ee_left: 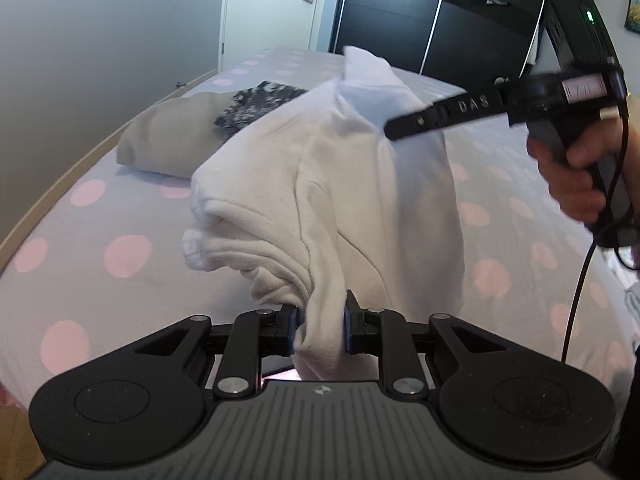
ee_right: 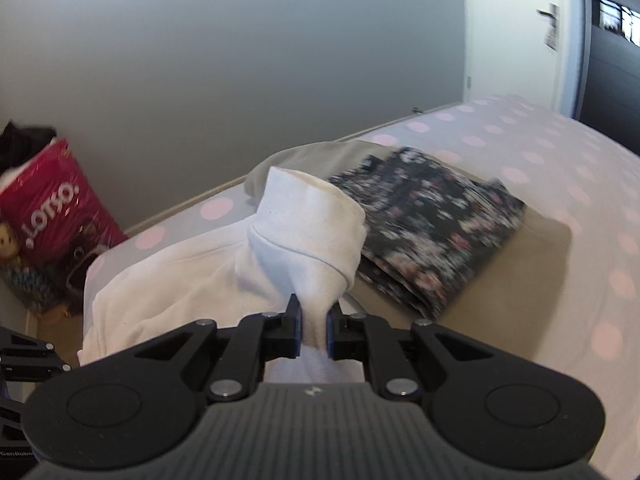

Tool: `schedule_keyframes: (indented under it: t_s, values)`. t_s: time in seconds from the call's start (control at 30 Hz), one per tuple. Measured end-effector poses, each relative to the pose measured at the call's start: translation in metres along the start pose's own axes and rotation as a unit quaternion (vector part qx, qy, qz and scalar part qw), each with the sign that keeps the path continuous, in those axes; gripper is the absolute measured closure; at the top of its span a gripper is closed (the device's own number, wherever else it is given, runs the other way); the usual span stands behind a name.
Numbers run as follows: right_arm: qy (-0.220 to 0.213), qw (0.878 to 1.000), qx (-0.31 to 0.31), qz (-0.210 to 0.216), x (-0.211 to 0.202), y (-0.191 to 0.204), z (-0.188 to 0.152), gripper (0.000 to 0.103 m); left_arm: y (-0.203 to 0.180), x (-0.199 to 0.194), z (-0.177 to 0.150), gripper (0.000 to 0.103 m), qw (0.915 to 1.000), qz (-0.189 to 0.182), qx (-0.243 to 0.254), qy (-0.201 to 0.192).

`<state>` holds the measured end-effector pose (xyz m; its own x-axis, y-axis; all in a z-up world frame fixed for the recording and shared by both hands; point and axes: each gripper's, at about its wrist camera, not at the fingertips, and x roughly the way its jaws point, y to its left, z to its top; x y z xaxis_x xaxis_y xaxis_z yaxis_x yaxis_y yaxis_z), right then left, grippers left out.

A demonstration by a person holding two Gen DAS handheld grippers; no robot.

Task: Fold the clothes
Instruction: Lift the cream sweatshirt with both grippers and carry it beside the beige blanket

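Note:
A white sweatshirt (ee_left: 320, 184) hangs above the bed, held between both grippers. My left gripper (ee_left: 320, 328) is shut on a bunched fold of its fabric at the near end. In the right wrist view, my right gripper (ee_right: 313, 330) is shut on the white sweatshirt (ee_right: 208, 280) just below a ribbed cuff (ee_right: 312, 216) that stands up above the fingers. The right gripper (ee_left: 394, 130) also shows in the left wrist view, held in a person's hand (ee_left: 568, 176), its tip at the garment's far upper part.
The bed (ee_left: 100, 256) has a pale sheet with pink dots. A beige folded garment (ee_right: 500, 292) lies on it with a dark floral folded one (ee_right: 432, 224) on top. A red bag (ee_right: 52, 208) stands on the floor by the wall. A dark wardrobe (ee_left: 432, 24) stands beyond the bed.

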<state>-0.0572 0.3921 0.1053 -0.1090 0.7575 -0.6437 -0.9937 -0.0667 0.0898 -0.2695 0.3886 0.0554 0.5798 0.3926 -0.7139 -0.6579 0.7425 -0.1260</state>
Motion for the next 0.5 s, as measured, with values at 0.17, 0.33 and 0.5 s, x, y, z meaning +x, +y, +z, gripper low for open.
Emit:
schedule_keyframes:
  t_s: [0.17, 0.33, 0.5]
  values:
    - [0.014, 0.998, -0.058, -0.001, 0.045, 0.035, 0.030, 0.090, 0.036, 0.013, 0.000, 0.084, 0.9996, 0.026, -0.007, 0.006]
    - [0.025, 0.996, -0.083, 0.002, 0.097, 0.058, 0.055, 0.090, 0.076, 0.029, -0.006, 0.084, 0.9976, 0.047, -0.051, 0.008]
    - [0.046, 0.993, -0.106, 0.006, 0.151, 0.080, 0.061, 0.090, 0.109, 0.049, -0.013, 0.084, 0.9929, 0.061, -0.098, 0.028]
